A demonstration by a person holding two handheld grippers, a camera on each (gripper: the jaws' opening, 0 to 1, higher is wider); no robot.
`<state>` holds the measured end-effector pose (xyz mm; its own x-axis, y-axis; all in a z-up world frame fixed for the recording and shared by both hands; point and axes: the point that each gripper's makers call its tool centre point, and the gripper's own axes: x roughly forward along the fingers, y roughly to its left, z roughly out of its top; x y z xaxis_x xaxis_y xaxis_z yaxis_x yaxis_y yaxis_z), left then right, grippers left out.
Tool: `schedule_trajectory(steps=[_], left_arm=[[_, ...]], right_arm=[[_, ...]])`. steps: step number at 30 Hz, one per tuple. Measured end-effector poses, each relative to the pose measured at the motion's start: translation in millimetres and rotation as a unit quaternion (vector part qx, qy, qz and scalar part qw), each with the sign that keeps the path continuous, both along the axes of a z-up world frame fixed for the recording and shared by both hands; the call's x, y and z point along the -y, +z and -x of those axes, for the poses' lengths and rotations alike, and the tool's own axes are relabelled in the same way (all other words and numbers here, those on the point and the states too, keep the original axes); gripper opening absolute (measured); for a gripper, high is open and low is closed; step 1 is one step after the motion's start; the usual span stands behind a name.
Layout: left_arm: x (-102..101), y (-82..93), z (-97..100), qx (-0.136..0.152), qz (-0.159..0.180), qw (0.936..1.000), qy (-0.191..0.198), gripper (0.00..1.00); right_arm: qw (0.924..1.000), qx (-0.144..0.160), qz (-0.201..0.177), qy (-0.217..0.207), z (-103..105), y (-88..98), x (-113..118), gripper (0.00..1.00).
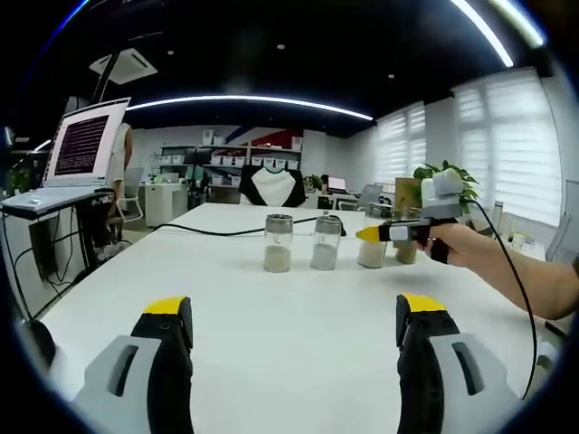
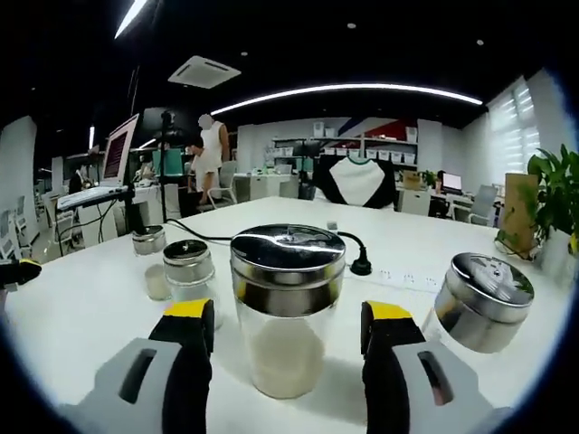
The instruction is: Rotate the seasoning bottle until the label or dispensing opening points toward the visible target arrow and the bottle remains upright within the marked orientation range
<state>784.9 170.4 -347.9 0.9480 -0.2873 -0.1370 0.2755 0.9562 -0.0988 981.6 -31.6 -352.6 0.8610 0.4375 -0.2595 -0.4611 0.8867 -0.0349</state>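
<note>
My right tongs bracket a seasoning bottle on the white table; my left tongs hang open and empty.

In the right gripper view, my right gripper (image 2: 288,336) has its jaws spread on either side of the seasoning bottle (image 2: 288,307), which stands upright; I cannot tell whether the pads touch the glass. Three more bottles share the row across the middle of the table (image 1: 271,316). In the left gripper view, my left gripper (image 1: 294,312) is wide open over bare tabletop near my edge, holding nothing.
</note>
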Motion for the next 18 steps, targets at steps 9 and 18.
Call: schedule_trajectory(steps=[9, 18], left_arm=[[-4, -0.4, -1.7, -0.001, 0.005, 1.0000, 0.005, 0.97], [-2, 3.1, -0.9, 0.007, 0.007, 1.0000, 0.001, 0.95]], right_arm=[[1.0000, 0.004, -0.001, -0.006, -16, -9.9, -6, 0.45], [0.9999, -0.006, 0.002, -0.013, -20, -10.4, -6, 0.44]])
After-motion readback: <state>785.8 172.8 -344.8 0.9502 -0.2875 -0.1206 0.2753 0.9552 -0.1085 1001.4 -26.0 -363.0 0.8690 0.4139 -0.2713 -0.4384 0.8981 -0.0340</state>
